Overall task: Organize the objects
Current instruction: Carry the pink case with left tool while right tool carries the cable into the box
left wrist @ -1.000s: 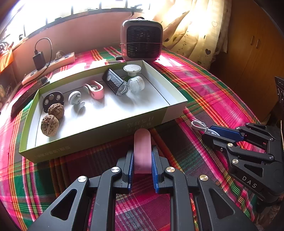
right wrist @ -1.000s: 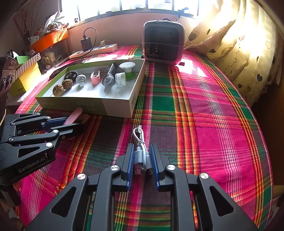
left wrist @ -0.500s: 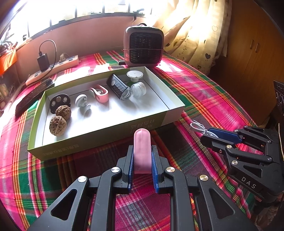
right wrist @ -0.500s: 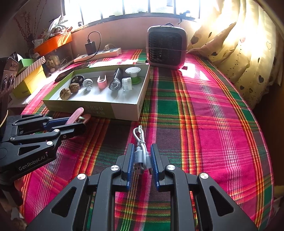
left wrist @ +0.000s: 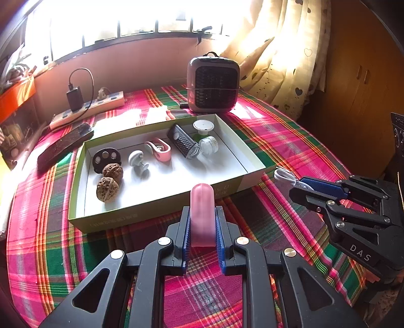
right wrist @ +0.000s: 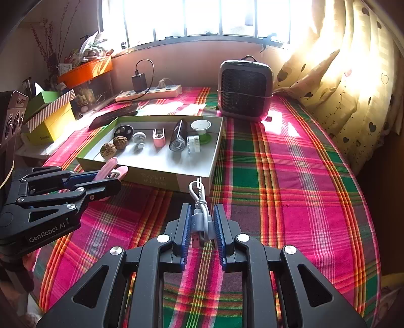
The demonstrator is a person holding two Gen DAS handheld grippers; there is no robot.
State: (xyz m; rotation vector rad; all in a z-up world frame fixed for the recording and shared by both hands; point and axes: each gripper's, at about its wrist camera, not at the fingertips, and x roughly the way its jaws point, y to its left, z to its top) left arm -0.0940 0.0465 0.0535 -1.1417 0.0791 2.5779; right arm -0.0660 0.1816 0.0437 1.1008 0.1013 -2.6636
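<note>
Pink, rounded clip sits clenched in the left tool above the plaid-covered bench, near the open box's front edge; the right tool grips what looks like a coiled white cable just beside that box's front right corner.

A lived-in room of a home: ahead of the tongs, heart-printed curtains hang by a sunlit barred window, with a small heater, a power strip and a plaid tablecloth below.
</note>
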